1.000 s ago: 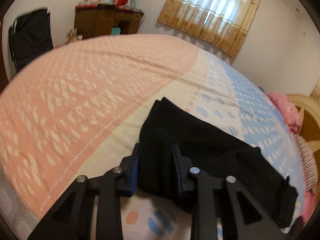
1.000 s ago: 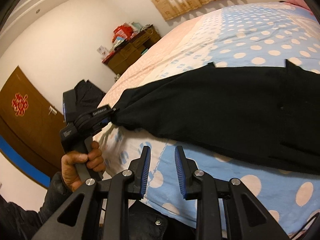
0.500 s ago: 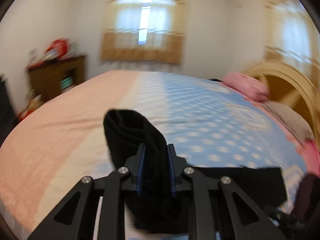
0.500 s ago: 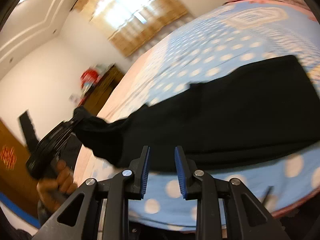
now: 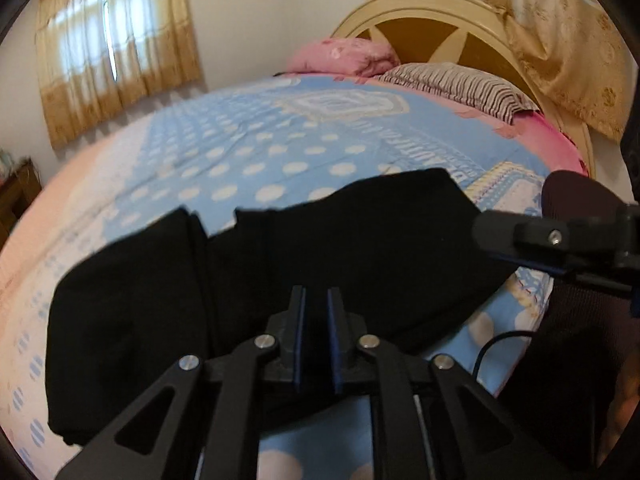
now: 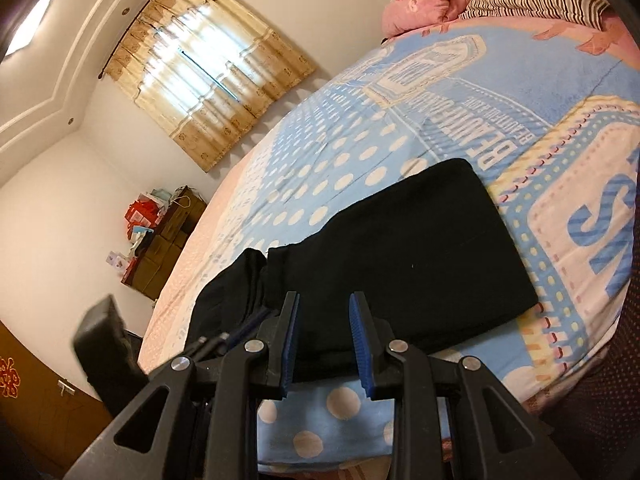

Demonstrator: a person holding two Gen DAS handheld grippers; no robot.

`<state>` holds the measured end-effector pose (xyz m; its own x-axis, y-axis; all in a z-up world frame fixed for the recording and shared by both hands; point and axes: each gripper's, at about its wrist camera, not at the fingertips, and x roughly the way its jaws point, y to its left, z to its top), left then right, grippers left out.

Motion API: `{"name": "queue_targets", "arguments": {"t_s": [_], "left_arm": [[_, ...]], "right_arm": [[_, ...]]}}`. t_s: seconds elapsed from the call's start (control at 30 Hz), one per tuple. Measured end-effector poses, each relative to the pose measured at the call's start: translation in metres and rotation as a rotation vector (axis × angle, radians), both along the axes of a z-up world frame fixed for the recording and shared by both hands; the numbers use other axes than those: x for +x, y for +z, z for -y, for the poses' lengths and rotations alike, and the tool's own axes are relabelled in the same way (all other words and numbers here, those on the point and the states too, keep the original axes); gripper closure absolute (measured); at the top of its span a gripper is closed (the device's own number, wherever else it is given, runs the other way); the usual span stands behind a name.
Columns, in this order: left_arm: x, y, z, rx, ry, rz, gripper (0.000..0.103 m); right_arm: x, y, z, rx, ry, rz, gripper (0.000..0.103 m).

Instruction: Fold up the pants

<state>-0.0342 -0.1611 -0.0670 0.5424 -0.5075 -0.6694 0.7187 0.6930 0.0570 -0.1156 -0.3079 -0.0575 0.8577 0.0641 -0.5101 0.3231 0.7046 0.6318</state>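
— What fills the bedroom? A bed [image 6: 400, 128] under a blue cover with white dots, fading to pale pink on one side, spans both views.

— And at its head? A pink pillow [image 5: 344, 54] lies beside a striped one [image 5: 452, 84], against a cream arched headboard [image 5: 432, 12].

— The walls? Gold curtains [image 6: 208, 76] glow over a window; a brown cabinet [image 6: 168, 236] in the corner carries red boxes [image 6: 142, 212].
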Motion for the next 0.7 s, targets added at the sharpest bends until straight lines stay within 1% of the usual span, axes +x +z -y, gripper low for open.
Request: {"name": "queue_targets", "arguments": {"t_s": [0.07,0.1,0.13,0.17,0.2,0.23,0.3,0.37,0.43,0.5,0.57,0.63,0.7], "left_arm": [[0.005,0.010,-0.017,-0.030,0.029,-0.004,0.084],[0.009,0.016,-0.027,-0.050,0.044,-0.005,0.083],[0.013,0.023,-0.041,-0.075,0.069,-0.004,0.077],[0.019,0.031,-0.059,-0.095,0.120,0.013,0.055],[0.023,0.036,-0.071,-0.107,0.164,0.032,0.033],[0.029,0.042,-0.094,-0.122,0.247,0.070,0.028],[0.038,0.049,-0.127,-0.126,0.341,0.103,0.028],[0.049,0.049,-0.159,-0.114,0.442,0.110,0.028],[0.059,0.047,-0.188,-0.118,0.524,0.090,0.028],[0.066,0.042,-0.207,-0.134,0.573,0.059,0.028],[0.069,0.038,-0.217,-0.148,0.602,0.038,0.028],[0.071,0.034,-0.224,-0.162,0.622,0.017,0.028],[0.070,0.030,-0.226,-0.180,0.623,-0.009,0.028]], "right_arm": [[0.003,0.002,-0.002,0.002,0.028,0.020,0.074],[0.009,0.003,-0.003,0.008,0.052,0.034,0.064],[0.014,0.006,-0.006,0.018,0.077,0.053,0.056],[0.018,0.009,-0.009,0.024,0.095,0.070,0.039],[0.023,0.012,-0.014,0.028,0.116,0.093,0.032],[0.028,0.014,-0.020,0.030,0.142,0.113,0.032],[0.045,0.017,-0.040,0.035,0.237,0.127,0.032],[0.064,0.013,-0.066,0.000,0.320,0.080,0.032],[0.077,0.004,-0.089,-0.038,0.364,0.032,0.032],[0.087,-0.006,-0.103,-0.044,0.384,-0.016,0.032],[0.094,-0.014,-0.109,-0.027,0.388,-0.063,0.032],[0.101,-0.020,-0.110,-0.034,0.364,-0.097,0.032],[0.109,-0.024,-0.105,-0.017,0.346,-0.099,0.032]]}}
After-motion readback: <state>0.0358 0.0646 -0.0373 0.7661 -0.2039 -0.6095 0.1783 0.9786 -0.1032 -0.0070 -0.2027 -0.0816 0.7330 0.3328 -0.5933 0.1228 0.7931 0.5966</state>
